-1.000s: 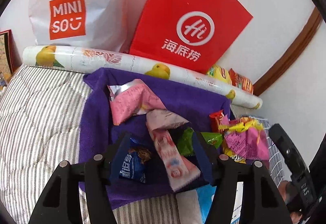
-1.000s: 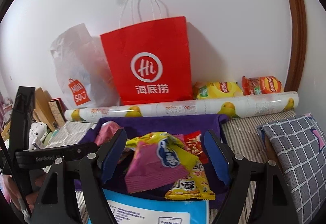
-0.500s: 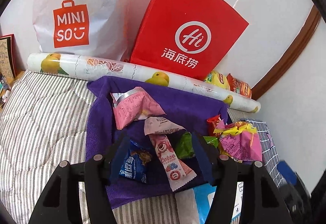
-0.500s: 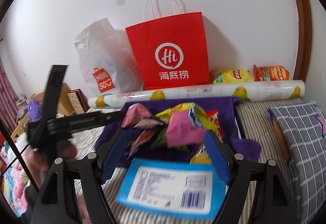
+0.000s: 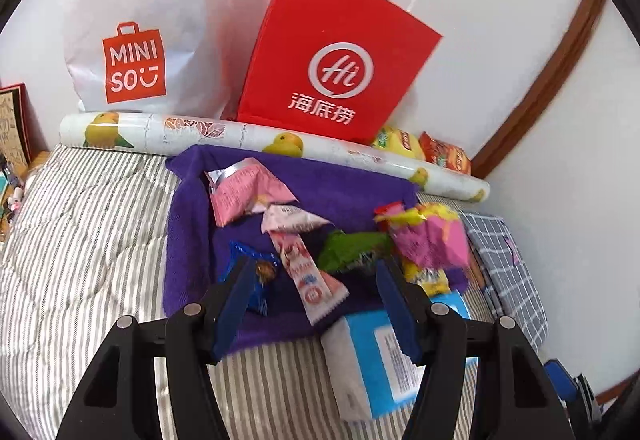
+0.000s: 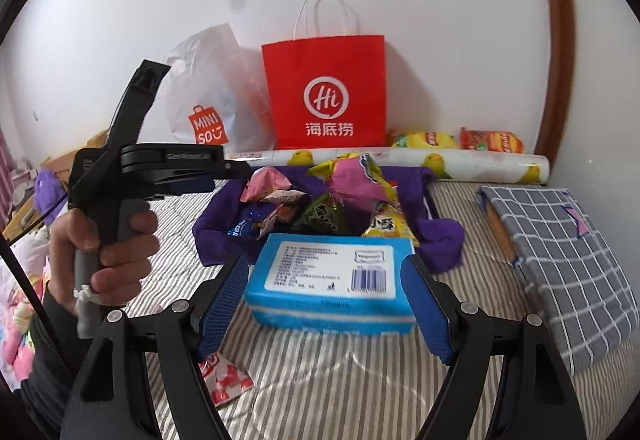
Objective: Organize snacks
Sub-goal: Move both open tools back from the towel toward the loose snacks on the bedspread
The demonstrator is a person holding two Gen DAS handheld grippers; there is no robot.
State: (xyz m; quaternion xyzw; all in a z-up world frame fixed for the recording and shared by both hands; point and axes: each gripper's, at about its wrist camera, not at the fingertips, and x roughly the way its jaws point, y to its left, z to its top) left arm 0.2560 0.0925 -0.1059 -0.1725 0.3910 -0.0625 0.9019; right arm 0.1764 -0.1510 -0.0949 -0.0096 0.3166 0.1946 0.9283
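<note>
We are looking at the snack pile [image 5: 320, 240] lying on the purple towel [image 5: 192, 260], at about twelve o'clock from both claws, and we are holding nothing yet: the left gripper [image 5: 316, 304] is hanging over the towel's near edge with its jaws spread wide and empty, and the right gripper [image 6: 326, 304] is standing just as wide, its blue pads flanking the blue tissue pack [image 6: 332, 280] without touching it. We are judging the risk here to be a sloppy pick: the wrappers are overlapping, so closing on one could be dragging a neighbour along or snagging the towel, and the slick foil could be slipping out of the pads. Counting now, we are seeing one pink packet [image 5: 244, 192], one long strawberry-print stick [image 5: 308, 276], one dark blue packet [image 5: 256, 272], one green packet [image 5: 352, 250], one magenta-and-yellow packet [image 5: 430, 236], with more half hidden beneath. One stray red-and-white sachet [image 6: 226, 380] is lying off the towel at seven o'clock in the right view. Farther out, we are counting two shopping bags, one red [image 5: 332, 52], one white [image 5: 140, 20], one printed roll [image 5: 248, 138], and two chip bags [image 6: 456, 140] at the wall.
</note>
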